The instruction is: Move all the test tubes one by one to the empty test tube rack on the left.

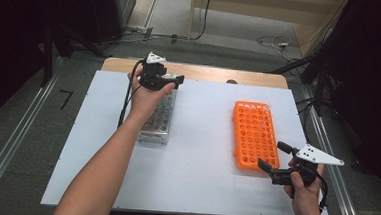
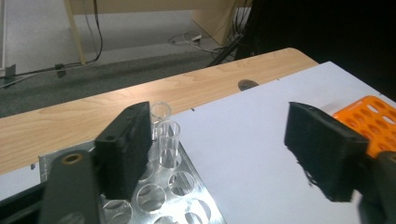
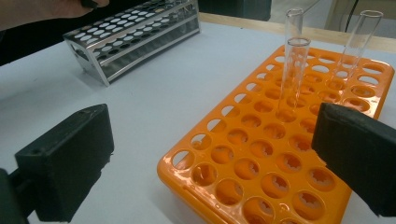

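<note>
At the far left part of the white table [image 1: 195, 153], the left gripper [image 1: 172, 79] is hovering with open jaws over the far end of the shiny metal test-tube rack [image 1: 156, 120].

Nothing is sitting between its jaws; in the left gripper view two clear glass test tubes [image 2: 167, 140] are standing upright in the far holes of this metal rack, just beside the left-hand jaw in that picture. At the right side of the table, the orange plastic test-tube rack [image 1: 255, 134] is lying well apart from the metal one. The right gripper [image 1: 271, 160] is waiting at the near corner of the orange rack, its jaws standing wide open and holding nothing. In the right gripper view, three more clear glass tubes [image 3: 295, 65] are standing in the far holes of the orange rack.
</note>
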